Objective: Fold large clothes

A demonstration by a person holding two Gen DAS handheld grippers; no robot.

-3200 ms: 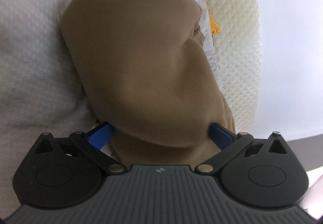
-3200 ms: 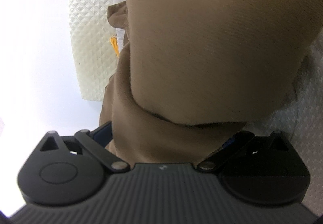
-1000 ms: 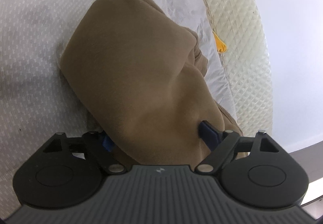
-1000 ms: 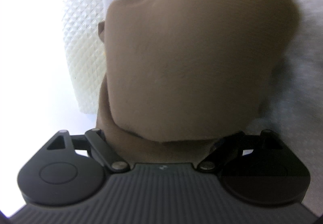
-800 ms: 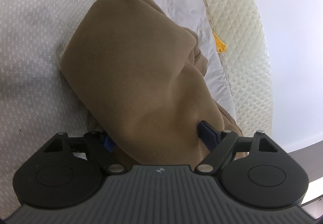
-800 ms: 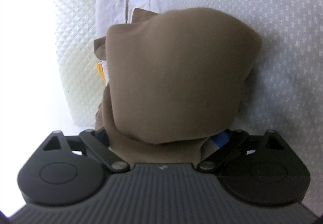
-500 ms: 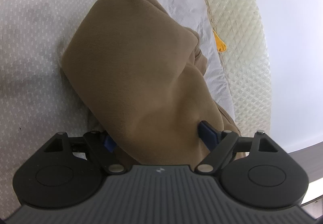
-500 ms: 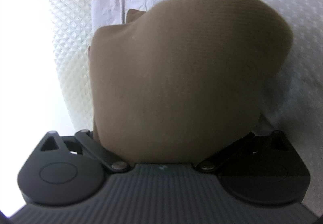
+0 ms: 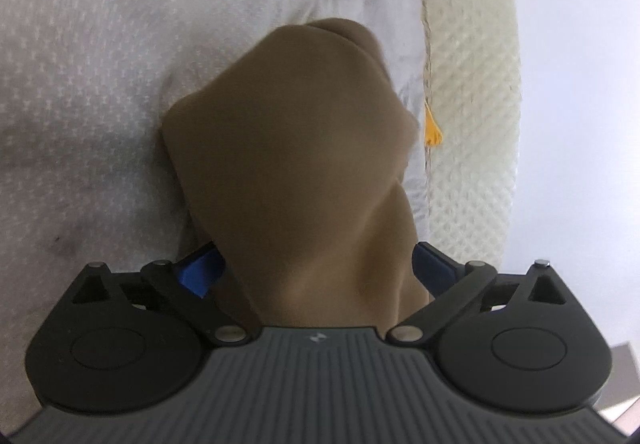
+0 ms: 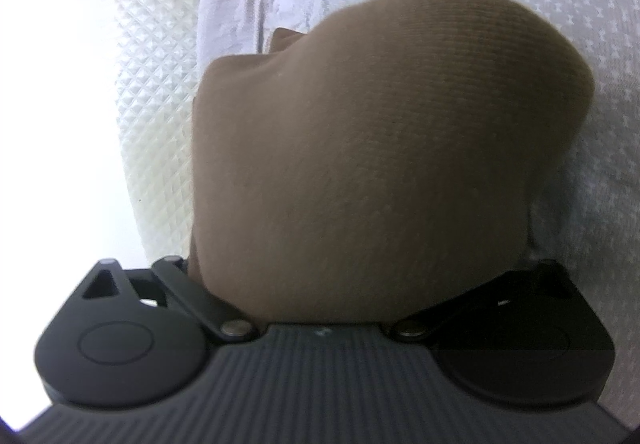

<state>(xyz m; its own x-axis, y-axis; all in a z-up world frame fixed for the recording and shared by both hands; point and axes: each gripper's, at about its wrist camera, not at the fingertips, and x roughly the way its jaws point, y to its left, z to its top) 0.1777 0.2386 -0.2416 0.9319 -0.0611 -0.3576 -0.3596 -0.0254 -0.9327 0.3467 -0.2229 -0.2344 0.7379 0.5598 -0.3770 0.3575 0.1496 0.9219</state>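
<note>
Compared with one second ago, the brown garment [image 9: 296, 172] in the left wrist view looks narrower and more upright between the fingers, and the left gripper [image 9: 318, 270] has just been opening its fingers, with the cloth between them. Largest in both views is the bed with its grey-white patterned cover [image 9: 100, 64], which lies beyond and beside the fingers. On it rests the bundled brown garment, which begins right at the base of the fingers and reaches forward. Left gripper fingers [image 9: 200, 271] are blue and spread wide; the cloth fills the gap, and whether they still press on it I cannot tell. In the right wrist view the garment [image 10: 380, 164] covers the right gripper [image 10: 360, 284] fully, so its fingers are hidden; they have also just been opening. A cream quilted mattress edge [image 9: 472, 116] runs to the right of the left fingers, and a small orange tag [image 9: 433, 128] hangs beside it.
</note>
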